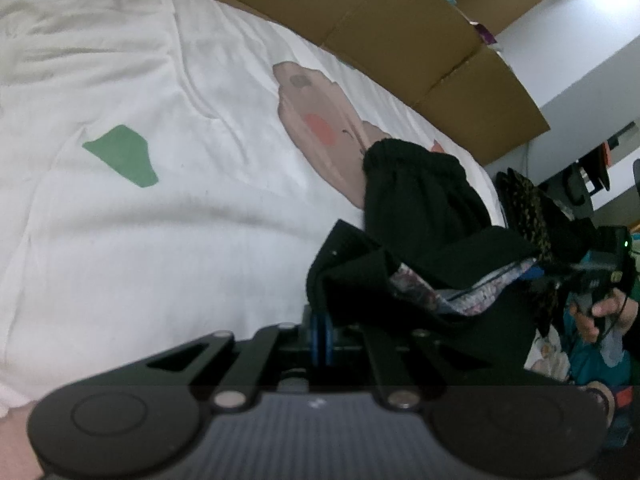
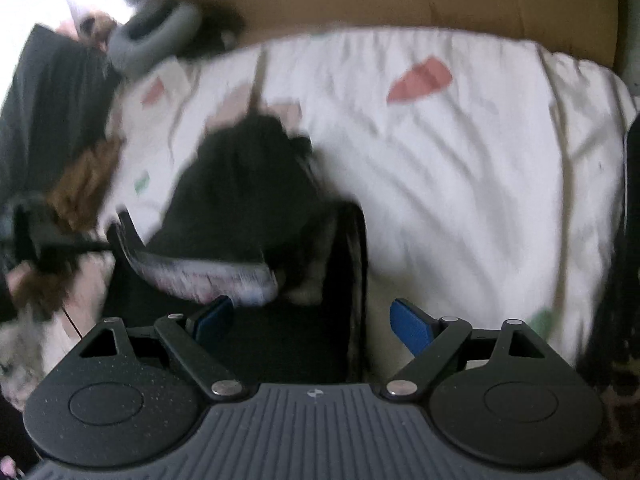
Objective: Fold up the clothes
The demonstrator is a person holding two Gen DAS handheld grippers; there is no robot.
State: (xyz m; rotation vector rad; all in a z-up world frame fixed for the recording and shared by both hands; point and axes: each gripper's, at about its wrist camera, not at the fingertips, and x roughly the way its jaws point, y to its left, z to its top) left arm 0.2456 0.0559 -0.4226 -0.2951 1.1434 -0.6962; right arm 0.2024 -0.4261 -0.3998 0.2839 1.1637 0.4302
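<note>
1. Two grippers over white bedspread [image 1: 160, 240].
2. Left gripper [image 1: 320, 336]: blue pads pressed together, pinching black garment [image 1: 420, 216] above the bed.
3. Right gripper [image 2: 312, 324]: jaws wide apart, empty, garment just ahead.

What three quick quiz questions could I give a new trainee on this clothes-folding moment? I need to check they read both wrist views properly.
1. True or false: the left gripper is shut on the black garment.
2. Which gripper has its blue fingers spread apart with nothing between them?
A. left
B. right
C. both
3. Fill in: the black garment hangs over a white ____ printed with coloured shapes.

Key: 1 true; 2 B; 3 bedspread.
</note>
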